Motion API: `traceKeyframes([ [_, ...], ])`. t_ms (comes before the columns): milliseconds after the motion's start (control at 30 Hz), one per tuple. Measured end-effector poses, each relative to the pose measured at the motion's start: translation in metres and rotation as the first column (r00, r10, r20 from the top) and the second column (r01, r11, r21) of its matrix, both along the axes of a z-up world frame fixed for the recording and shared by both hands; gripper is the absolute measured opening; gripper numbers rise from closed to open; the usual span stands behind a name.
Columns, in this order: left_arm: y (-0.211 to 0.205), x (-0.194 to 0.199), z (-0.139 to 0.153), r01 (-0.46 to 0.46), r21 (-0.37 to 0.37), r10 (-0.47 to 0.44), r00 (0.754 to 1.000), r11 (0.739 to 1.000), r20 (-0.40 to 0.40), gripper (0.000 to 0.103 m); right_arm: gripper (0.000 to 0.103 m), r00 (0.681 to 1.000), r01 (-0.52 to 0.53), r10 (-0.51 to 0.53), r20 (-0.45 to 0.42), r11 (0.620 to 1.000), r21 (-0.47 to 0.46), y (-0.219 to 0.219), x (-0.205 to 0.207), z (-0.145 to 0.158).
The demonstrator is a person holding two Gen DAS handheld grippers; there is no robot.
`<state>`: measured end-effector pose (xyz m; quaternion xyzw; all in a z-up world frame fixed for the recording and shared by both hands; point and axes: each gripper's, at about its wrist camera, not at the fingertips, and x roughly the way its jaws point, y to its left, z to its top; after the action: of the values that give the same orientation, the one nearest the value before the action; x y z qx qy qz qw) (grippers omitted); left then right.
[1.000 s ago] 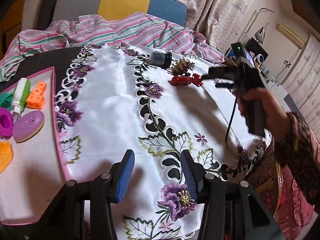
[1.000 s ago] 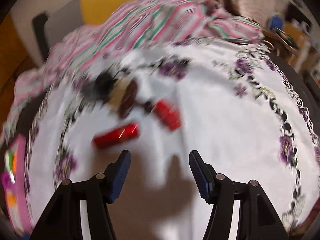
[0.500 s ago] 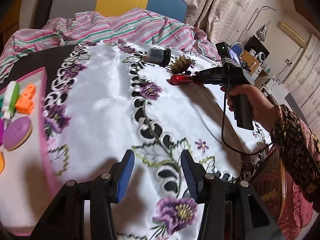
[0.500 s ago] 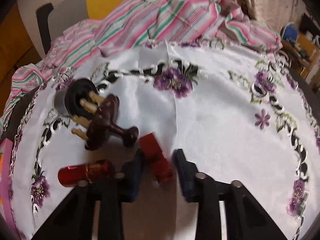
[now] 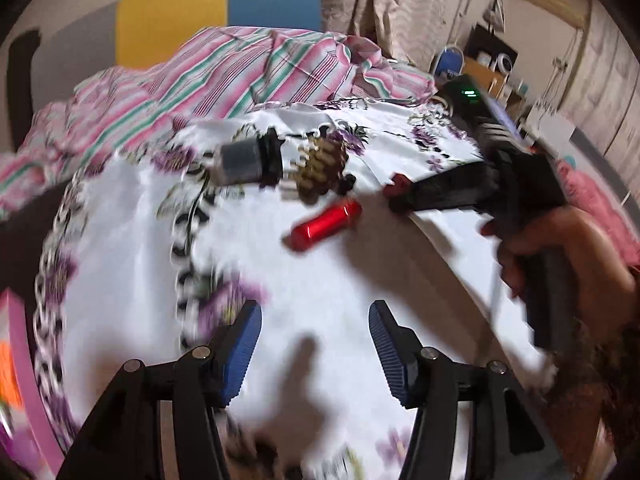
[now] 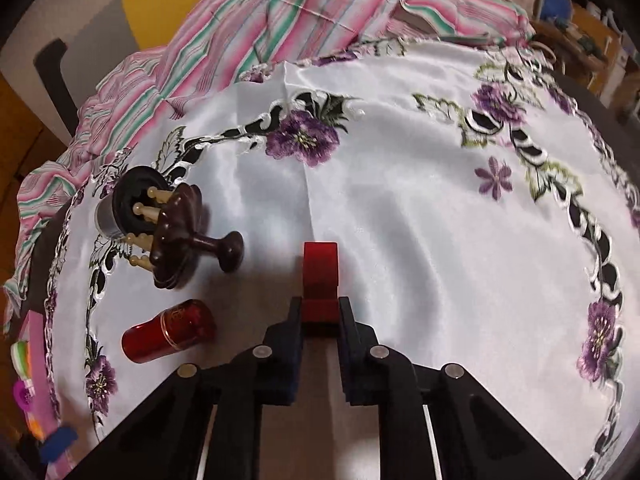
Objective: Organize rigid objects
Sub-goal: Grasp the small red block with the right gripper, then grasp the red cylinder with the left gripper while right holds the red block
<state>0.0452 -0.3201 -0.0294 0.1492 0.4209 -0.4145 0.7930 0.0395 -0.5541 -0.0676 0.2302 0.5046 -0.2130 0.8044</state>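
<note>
The red block [image 6: 320, 276] lies on the white cloth [image 6: 420, 240] at centre, its near end pinched between the pads of the right gripper [image 6: 319, 320], which are pressed flat against both its sides. At ten o'clock from the block lies a brown wooden massager [image 6: 180, 236], tipped on its side, its pale pegs touching a dark cylinder [image 6: 128, 204] beyond it. At eight o'clock lies a red tube [image 6: 168, 330], on its side, near the gripper but apart from it. In the left wrist view the left gripper [image 5: 316, 338] hangs over bare cloth with nothing between its blue pads [image 5: 244, 350]; its jaws are spreading. A hand [image 5: 560, 248] at three o'clock grips the right tool. A pink tray [image 5: 24, 360] edge shows at eight o'clock. A striped fabric [image 6: 280, 12] is heaped at twelve o'clock.
</note>
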Motion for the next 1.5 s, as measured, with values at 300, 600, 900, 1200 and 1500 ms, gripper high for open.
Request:
traceKeyframes([
  [300,-0.076,0.031,-0.024,0.152,0.141,-0.163,0.984,0.978,0.068,0.057,0.016,0.998,0.043,-0.046,0.031,0.995,0.085,-0.011,-0.006,-0.002],
  [600,-0.094,0.024,-0.037,0.212,0.151,-0.216,0.976,0.966,0.013,0.027,0.016,0.996,0.071,-0.077,0.045,0.989,0.13,-0.015,-0.01,-0.002],
  [900,-0.103,0.019,-0.041,0.165,0.146,-0.173,0.984,0.975,0.041,0.031,0.016,0.998,0.05,-0.053,0.032,0.994,0.092,-0.011,-0.007,-0.002],
  [1200,-0.046,0.003,-0.038,0.05,0.062,-0.053,0.997,0.997,0.056,0.025,0.016,0.999,0.023,-0.024,0.024,0.998,0.052,-0.007,-0.004,-0.002],
  [1500,0.02,-0.013,-0.034,-0.051,0.001,0.051,0.999,0.999,-0.001,0.025,0.015,1.0,0.002,-0.002,0.023,1.0,0.009,-0.001,-0.002,-0.001],
])
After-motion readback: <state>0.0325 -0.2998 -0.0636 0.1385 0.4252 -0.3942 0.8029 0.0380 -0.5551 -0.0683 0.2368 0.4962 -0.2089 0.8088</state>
